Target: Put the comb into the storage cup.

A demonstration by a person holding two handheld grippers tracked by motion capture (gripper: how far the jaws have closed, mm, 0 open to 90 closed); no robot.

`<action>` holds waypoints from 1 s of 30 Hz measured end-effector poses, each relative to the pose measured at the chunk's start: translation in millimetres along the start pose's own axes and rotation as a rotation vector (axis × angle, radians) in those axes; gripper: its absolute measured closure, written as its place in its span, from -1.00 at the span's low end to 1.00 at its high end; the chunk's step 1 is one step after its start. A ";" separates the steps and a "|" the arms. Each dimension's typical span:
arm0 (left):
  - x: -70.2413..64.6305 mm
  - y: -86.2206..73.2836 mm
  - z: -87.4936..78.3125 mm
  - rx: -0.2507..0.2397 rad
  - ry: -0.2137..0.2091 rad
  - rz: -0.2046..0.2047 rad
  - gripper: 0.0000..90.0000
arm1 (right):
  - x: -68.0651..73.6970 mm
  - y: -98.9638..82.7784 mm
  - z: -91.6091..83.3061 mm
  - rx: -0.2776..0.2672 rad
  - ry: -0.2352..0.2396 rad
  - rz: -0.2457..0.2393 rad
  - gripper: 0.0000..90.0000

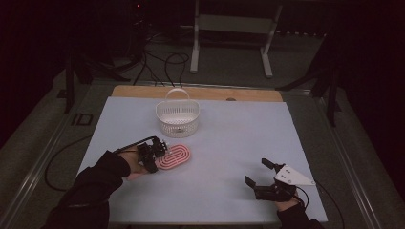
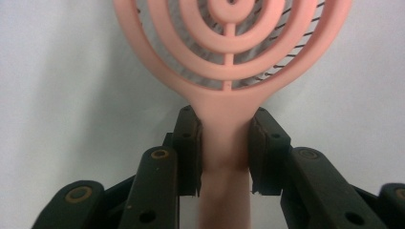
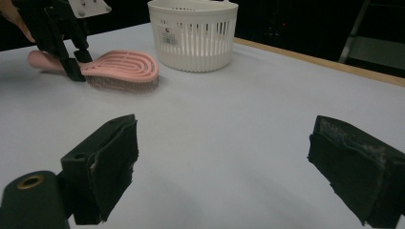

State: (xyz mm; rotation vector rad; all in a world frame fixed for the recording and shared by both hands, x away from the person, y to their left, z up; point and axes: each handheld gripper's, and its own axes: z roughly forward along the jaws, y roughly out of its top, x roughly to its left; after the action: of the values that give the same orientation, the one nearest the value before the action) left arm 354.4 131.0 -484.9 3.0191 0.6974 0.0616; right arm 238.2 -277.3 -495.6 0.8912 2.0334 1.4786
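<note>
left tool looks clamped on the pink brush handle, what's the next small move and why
Probably lift the pink brush a little off the white sheet. The left tool has its pads on both sides of the handle just below the head, while the brush lies bristles down. The white basket stands just beyond it, a likely destination.

You're working in a dim lab or recording studio, not a home: beyond your fingers, the table (image 1: 200, 191) wears a plain white sheet over a wooden top, loose cables (image 1: 162, 64) trail across grey carpet past its far edge, and a white metal stand (image 1: 234, 28) sits against blacked-out surroundings.
</note>
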 end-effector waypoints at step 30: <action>-3.4 -0.7 -15.3 -0.096 -0.045 -0.025 0.58 | -0.7 0.0 -0.3 0.000 0.000 0.006 -0.79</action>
State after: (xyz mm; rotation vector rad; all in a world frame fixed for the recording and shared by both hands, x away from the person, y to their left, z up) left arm 350.2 130.6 -469.7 2.9105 0.7071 0.0247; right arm 238.5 -278.0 -495.6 0.8987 2.0321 1.4819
